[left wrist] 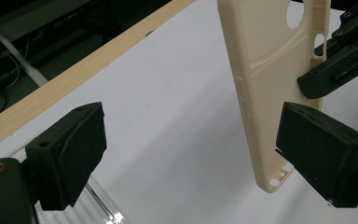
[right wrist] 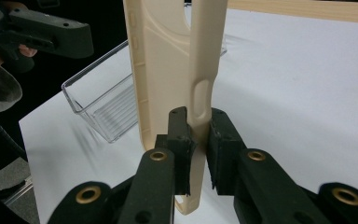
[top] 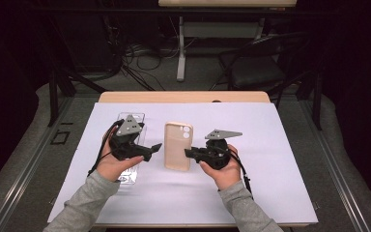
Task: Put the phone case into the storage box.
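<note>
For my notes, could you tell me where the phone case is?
In the high view the phone case sits mid-table, pinched at its edge by the right gripper, right of the clear tray.

Grey knitted sleeves (top: 84, 200) are worn; each black plastic gripper (top: 155, 147) is topped by a grey three-cornered plate (top: 128, 125), with brass-ringed screws (right wrist: 89, 194).

A: Phone case (right wrist: 168, 70): beige, matt, smooth, looks like soft plastic. Tray (right wrist: 103, 109): clear hard plastic, glossy, ribbed floor.

B: Fingers (left wrist: 70, 149): black, matt, slightly grainy plastic; brass-coloured metal eyelets. Counter (top: 183, 97): pale wood edge, matt white sheet (top: 270, 145) over it. Sleeves (top: 84, 200): grey knit cloth.
</note>
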Available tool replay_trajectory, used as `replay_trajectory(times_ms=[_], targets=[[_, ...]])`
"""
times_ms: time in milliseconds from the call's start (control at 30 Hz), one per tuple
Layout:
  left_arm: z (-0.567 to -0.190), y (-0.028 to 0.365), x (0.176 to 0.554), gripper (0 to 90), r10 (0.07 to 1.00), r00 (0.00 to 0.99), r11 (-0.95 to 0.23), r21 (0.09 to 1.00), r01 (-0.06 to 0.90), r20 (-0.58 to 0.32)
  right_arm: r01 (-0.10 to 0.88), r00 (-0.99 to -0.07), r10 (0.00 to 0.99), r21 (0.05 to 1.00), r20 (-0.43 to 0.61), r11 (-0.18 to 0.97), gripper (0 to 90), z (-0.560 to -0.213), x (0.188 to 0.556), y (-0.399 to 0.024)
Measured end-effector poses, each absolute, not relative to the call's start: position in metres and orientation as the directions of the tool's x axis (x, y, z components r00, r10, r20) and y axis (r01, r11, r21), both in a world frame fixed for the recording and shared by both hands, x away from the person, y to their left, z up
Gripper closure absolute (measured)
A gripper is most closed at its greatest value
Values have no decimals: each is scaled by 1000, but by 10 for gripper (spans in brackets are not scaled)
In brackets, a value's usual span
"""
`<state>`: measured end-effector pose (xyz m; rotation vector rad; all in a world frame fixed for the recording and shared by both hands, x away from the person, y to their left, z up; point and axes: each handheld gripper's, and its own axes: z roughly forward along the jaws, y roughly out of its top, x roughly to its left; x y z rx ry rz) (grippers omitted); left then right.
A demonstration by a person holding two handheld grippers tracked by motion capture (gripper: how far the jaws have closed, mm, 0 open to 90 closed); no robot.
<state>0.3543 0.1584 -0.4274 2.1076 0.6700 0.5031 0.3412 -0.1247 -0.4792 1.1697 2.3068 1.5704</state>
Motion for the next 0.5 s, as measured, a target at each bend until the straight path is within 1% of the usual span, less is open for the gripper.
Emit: replay_trajectory(times_ms=[233, 367, 500], targets=[[-422, 154, 357, 114, 604, 784, -528, 808, 261, 142, 531, -695, 651, 829, 305, 178, 809, -479, 342, -125], [-419, 151, 357, 153, 594, 789, -539, 806, 246, 156, 542, -694, 651, 818, 307, 192, 810, -480, 343, -125], [-418, 148, 357, 156, 586, 791, -551, 801, 233, 173, 548, -695, 652, 811, 304, 207, 809, -481, 343, -124]])
